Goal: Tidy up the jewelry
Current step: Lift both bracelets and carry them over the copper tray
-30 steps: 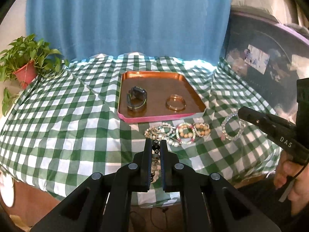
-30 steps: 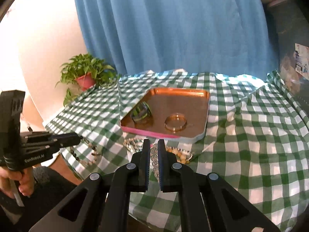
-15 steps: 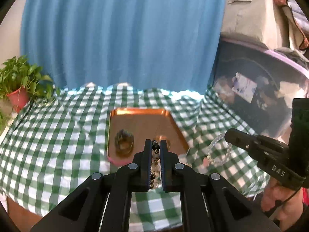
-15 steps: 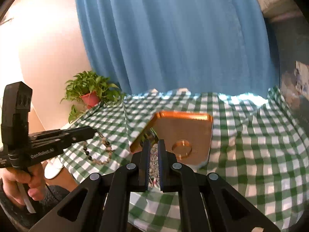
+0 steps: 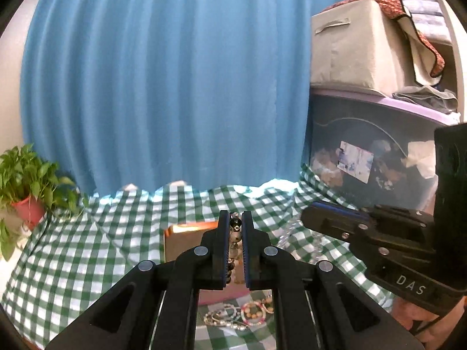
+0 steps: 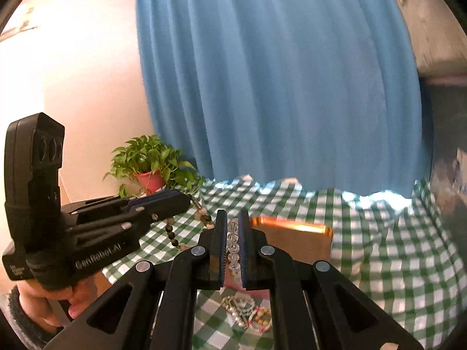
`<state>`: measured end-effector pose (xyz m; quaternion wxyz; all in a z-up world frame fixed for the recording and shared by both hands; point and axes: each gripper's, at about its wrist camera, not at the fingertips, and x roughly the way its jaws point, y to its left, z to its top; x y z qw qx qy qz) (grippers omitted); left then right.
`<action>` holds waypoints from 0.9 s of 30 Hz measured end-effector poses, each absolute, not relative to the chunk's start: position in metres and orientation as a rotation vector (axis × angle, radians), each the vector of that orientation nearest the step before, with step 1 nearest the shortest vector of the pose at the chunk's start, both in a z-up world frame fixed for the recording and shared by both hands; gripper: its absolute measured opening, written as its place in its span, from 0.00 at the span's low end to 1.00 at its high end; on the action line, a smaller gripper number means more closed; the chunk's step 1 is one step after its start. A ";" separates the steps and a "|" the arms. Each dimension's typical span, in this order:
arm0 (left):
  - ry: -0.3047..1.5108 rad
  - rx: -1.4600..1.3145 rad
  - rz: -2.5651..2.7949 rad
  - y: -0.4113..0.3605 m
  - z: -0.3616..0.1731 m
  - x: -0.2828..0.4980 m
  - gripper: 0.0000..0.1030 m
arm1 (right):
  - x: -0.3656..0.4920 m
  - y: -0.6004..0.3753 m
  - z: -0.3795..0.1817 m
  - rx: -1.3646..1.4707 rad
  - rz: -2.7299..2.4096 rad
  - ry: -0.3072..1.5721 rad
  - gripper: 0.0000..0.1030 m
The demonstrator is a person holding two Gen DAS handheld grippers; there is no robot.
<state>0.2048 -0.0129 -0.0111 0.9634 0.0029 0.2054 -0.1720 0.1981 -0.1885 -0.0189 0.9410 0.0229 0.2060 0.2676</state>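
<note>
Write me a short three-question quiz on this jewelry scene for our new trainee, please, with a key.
1. True or false: the left gripper is shut on a dark beaded bracelet.
2. What does the right gripper hold between its fingers? A) a gold bangle B) a clear beaded bracelet C) nothing
3. Fill in: the loose pile of bracelets lies on the checked cloth, on the near side of the copper ____.

Key
1. True: dark and pale beads sit pinched between its fingers, and the rest of the strand hangs below in the right wrist view.
2. B.
3. tray.
</note>
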 end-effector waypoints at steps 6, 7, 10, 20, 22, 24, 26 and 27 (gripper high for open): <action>0.410 -0.004 -0.371 -0.010 -0.016 0.222 0.08 | 0.208 -0.178 -0.017 0.037 0.557 0.381 0.06; 0.414 -0.004 -0.376 -0.010 -0.017 0.227 0.08 | 0.211 -0.176 -0.018 0.029 0.558 0.378 0.06; 0.418 0.000 -0.380 -0.008 -0.022 0.242 0.08 | 0.222 -0.174 -0.021 0.014 0.553 0.372 0.06; 0.522 -0.145 -0.418 0.003 -0.071 0.312 0.08 | 0.283 -0.185 -0.068 0.052 0.518 0.432 0.06; 0.545 -0.161 -0.417 0.005 -0.087 0.324 0.08 | 0.297 -0.186 -0.082 0.052 0.505 0.463 0.06; 0.584 -0.207 -0.427 0.011 -0.104 0.339 0.08 | 0.308 -0.188 -0.093 0.054 0.499 0.487 0.06; 0.623 -0.254 -0.432 0.016 -0.122 0.354 0.08 | 0.318 -0.191 -0.105 0.055 0.487 0.510 0.06; 0.647 -0.282 -0.440 0.018 -0.132 0.363 0.08 | 0.325 -0.192 -0.112 0.058 0.482 0.530 0.06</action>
